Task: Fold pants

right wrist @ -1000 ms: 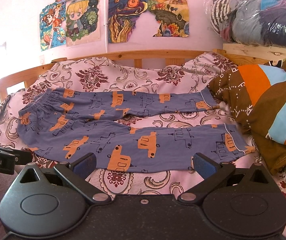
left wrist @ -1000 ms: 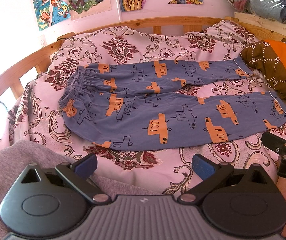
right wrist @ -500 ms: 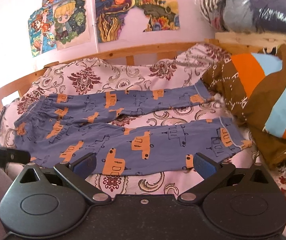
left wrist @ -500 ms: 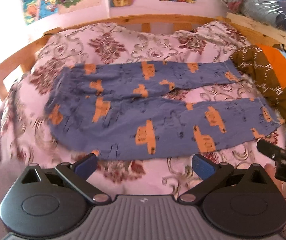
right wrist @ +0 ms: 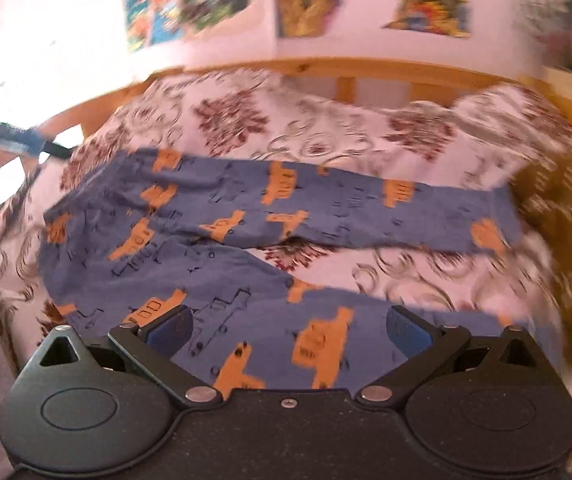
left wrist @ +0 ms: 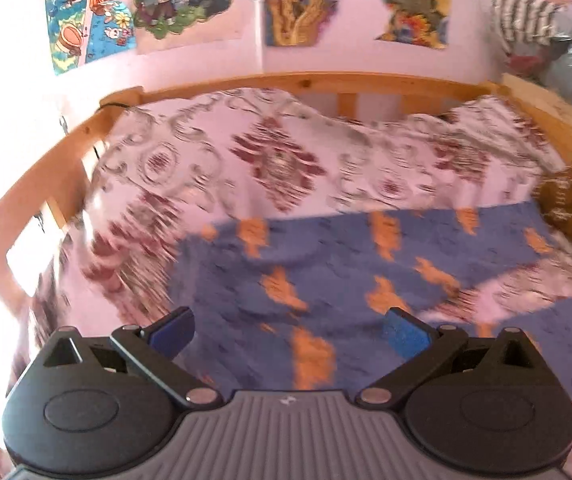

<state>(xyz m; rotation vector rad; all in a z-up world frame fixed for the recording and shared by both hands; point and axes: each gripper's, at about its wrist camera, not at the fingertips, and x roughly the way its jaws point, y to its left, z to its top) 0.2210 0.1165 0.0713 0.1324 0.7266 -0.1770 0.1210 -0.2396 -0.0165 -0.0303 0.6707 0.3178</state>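
both claws spread wide — left claw [left wrist: 290,334], right claw [right wrist: 289,330] — over flat pants [right wrist: 246,232].

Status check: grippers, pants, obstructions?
Left gripper open, right gripper open, both empty. Pants flat, unfolded on bedspread. Nothing in the way.

I see the pants [right wrist: 222,248] lying flat and unfolded on the patterned bedspread [right wrist: 326,136] — blue fabric printed with orange vehicles and dark outline drawings. The waistband sits to my left, both legs run rightward, parted in a narrow V — the left wrist view blurs them [left wrist: 326,280].
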